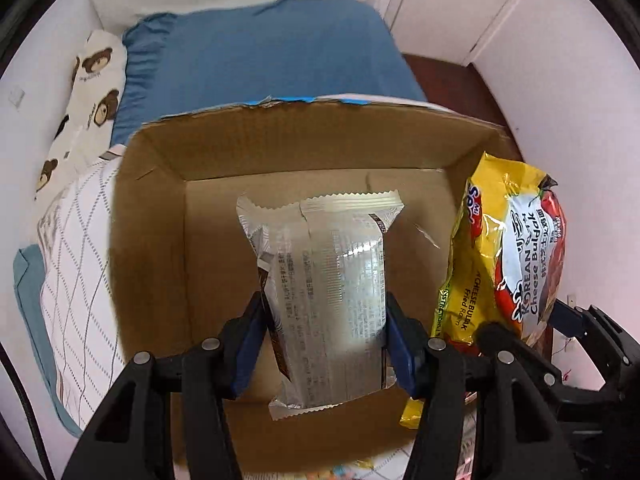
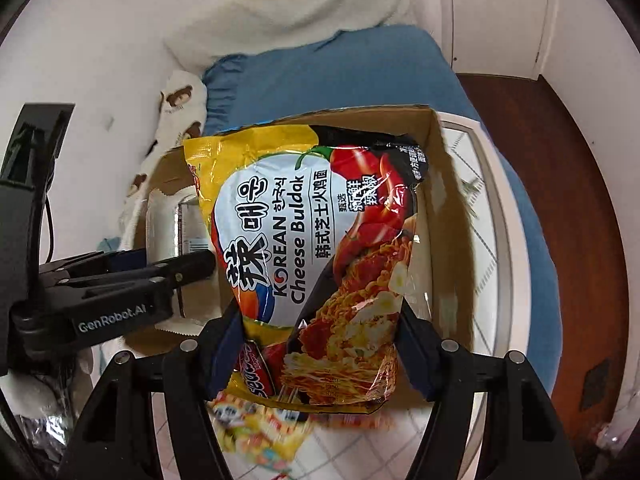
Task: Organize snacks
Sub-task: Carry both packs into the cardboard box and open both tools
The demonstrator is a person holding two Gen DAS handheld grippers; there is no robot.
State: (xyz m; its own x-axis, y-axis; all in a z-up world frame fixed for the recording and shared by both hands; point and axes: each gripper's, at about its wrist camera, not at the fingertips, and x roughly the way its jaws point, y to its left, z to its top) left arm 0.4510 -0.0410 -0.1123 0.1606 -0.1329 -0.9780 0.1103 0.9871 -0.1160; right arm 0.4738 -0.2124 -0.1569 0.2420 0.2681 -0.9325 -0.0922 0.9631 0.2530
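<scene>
Open cardboard box (image 1: pixel 160 216) on a bed, blue sheet (image 1: pixel 272 52) behind it, left tongs (image 1: pixel 320 336) clamping silver snack packet (image 1: pixel 324 292) above the box, right tongs (image 2: pixel 320 344) gripping yellow noodle bag (image 2: pixel 312 240) beside it, white walls, dark wooden floor (image 2: pixel 580 200) right of the box.

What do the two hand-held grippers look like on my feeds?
Both are black plastic with blue finger pads and silver pivot pins. The left hand-held gripper bears white "GenRobot.AI" lettering on its side, and a thin black cable runs behind it. The right hand-held gripper matches.
</scene>
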